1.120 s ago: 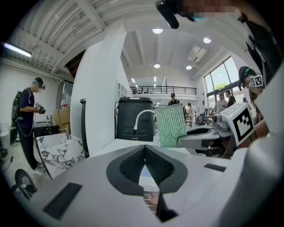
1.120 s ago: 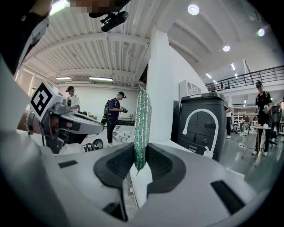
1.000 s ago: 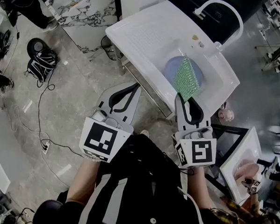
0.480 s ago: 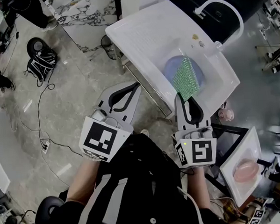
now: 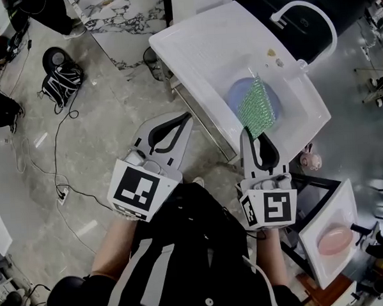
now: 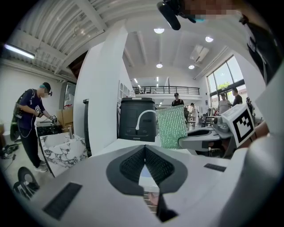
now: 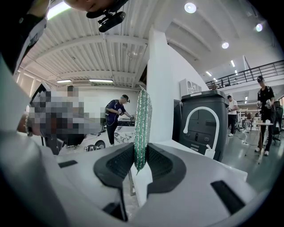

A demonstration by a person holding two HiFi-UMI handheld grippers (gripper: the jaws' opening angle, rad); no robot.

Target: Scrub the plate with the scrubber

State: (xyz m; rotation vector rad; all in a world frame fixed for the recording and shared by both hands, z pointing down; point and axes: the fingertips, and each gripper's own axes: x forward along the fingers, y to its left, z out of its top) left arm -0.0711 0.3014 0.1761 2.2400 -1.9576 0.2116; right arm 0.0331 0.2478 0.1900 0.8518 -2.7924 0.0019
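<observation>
- While the scrubber stands up over it, the plate lies flat down in the white sink, toward the faucet end. It's a blue plate, and about half of it is covered from the head view.
- The scrubber's a green mesh pad held on edge, with its top end over the middle of the plate. Can't tell if it's actually touching the plate or just above it.
- The right gripper has it. The jaws are clamped on the pad's bottom end with the pads pressing in from both sides, and the rest pokes straight up out of them in the right gripper view.
- The left gripper has its jaws closed all the way with nothing in them. It sits just off the sink's near edge, over the floor, to the left of the right gripper.
- The faucet is a white curved one at the sink's far corner.
- At lower right in the head view there's a second basin with a pink thing in it.
- On the floor off to the left there's a black bag with white stripes and a cable trailing from it.
- The left gripper view also catches a person in a dark top standing at a marbled counter in the background.
</observation>
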